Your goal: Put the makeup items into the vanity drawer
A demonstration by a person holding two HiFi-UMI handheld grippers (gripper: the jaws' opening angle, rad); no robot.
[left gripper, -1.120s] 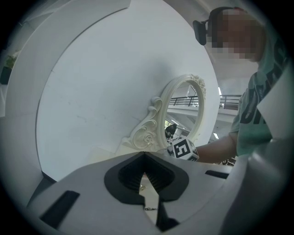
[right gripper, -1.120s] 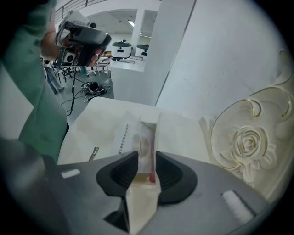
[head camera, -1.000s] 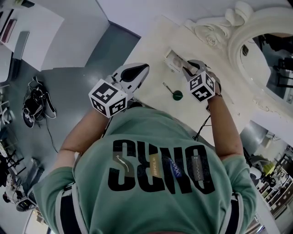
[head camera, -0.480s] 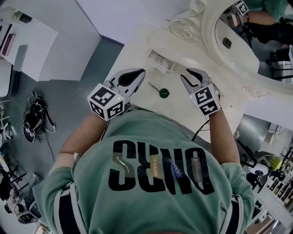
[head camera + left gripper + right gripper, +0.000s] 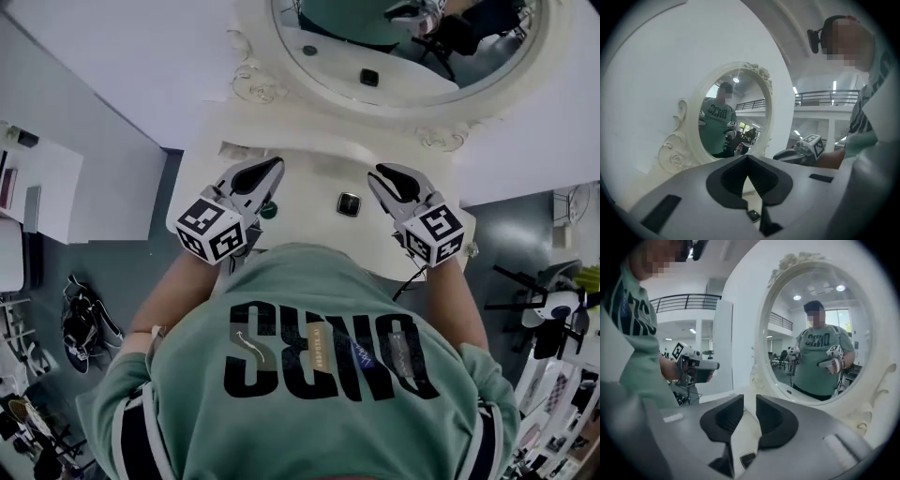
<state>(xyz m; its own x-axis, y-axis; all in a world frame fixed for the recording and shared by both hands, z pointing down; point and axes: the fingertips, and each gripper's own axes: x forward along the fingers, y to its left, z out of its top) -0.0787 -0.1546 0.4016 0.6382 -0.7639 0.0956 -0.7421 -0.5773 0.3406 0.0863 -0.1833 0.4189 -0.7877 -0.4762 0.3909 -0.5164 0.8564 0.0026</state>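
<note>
A small dark square compact (image 5: 349, 203) lies on the cream vanity top (image 5: 314, 173) between my two grippers; it also shows low in the left gripper view as the compact (image 5: 753, 215) and in the right gripper view as the compact (image 5: 748, 459). A green round item (image 5: 269, 210) peeks out beside the left gripper (image 5: 259, 174). The left gripper (image 5: 747, 158) hovers over the top with its jaws meeting at the tip, holding nothing. The right gripper (image 5: 392, 181) hangs to the right of the compact; its jaws (image 5: 750, 404) are closing, a narrow gap remains and nothing is between them. No drawer shows.
An oval mirror (image 5: 412, 47) in an ornate cream frame (image 5: 258, 84) stands at the back of the vanity and reflects the person and both grippers. Grey floor lies left and right of the table, with shoes (image 5: 89, 328) at the left and a white counter (image 5: 56, 187).
The view has swung to face the mirror. The right gripper has drawn back from the white box, which is now out of view, and its jaws have narrowed. The compact has come into view.
</note>
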